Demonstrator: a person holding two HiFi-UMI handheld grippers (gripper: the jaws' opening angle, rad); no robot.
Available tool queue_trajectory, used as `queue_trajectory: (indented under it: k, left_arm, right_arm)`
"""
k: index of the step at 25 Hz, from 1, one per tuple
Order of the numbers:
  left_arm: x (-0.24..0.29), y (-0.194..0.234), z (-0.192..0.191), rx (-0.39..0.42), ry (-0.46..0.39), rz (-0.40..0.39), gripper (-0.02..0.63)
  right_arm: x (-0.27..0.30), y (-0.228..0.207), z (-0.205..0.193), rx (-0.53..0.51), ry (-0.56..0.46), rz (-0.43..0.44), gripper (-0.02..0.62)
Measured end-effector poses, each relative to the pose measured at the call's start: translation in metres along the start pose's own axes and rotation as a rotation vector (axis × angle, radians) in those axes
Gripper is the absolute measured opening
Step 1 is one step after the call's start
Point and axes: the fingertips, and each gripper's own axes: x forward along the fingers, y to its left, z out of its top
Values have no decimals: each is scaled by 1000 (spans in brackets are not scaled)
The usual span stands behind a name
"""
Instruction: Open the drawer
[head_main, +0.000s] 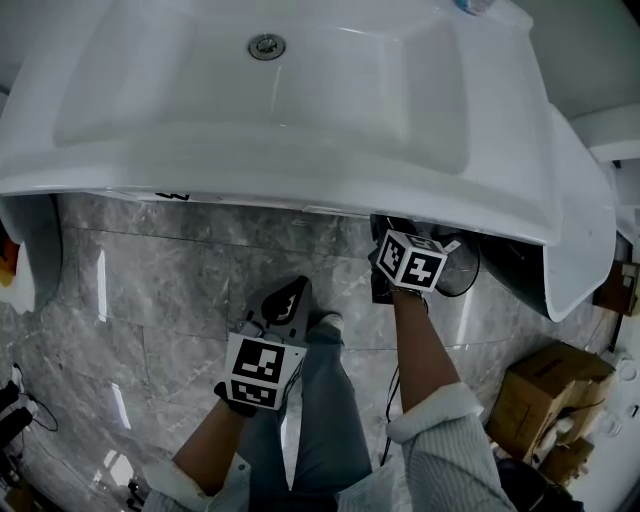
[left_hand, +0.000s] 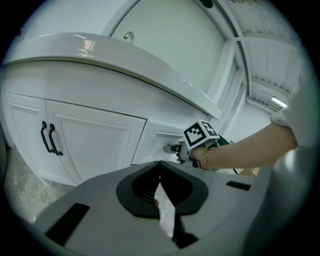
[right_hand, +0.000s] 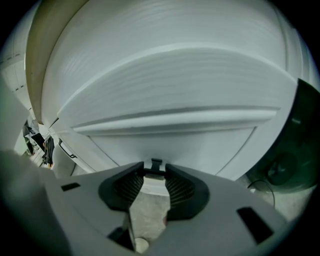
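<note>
Under one white ceramic washbasin (head_main: 300, 90) are two black bar cupboard handles (left_hand: 49, 138), one white panelled drawer (right_hand: 170, 137), and two grey two-jaw grippers: left gripper (head_main: 288, 297), right gripper (right_hand: 152, 167).

Surfaces on my feed: sink (head_main: 300, 100) is glossy white, looks ceramic; drain (head_main: 266, 46) is bright metal. Floor (head_main: 150, 290) is grey veined stone-look tile, polished, throwing reflections. Cabinet doors (left_hand: 95, 140) and drawer front (right_hand: 175, 135) are smooth white paint with a satin sheen; door handles (left_hand: 50, 139) dark, low gloss. Body of the right claw (right_hand: 155, 165) is matt grey plastic, pads (right_hand: 180, 190) black, ribbed, rubbery-looking. Sleeve (head_main: 450, 450) is fine-striped woven cloth, trousers (head_main: 320, 420) denim. Box (head_main: 550, 395) is plain brown cardboard, matt.
</note>
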Motion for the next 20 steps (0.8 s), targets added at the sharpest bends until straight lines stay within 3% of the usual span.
queue_trajectory:
  k: [20]
  left_arm:
    - [-3,-9,-5,7,22,-25,17]
  right_arm:
    - [-23,14,-29,-163,55,58,129]
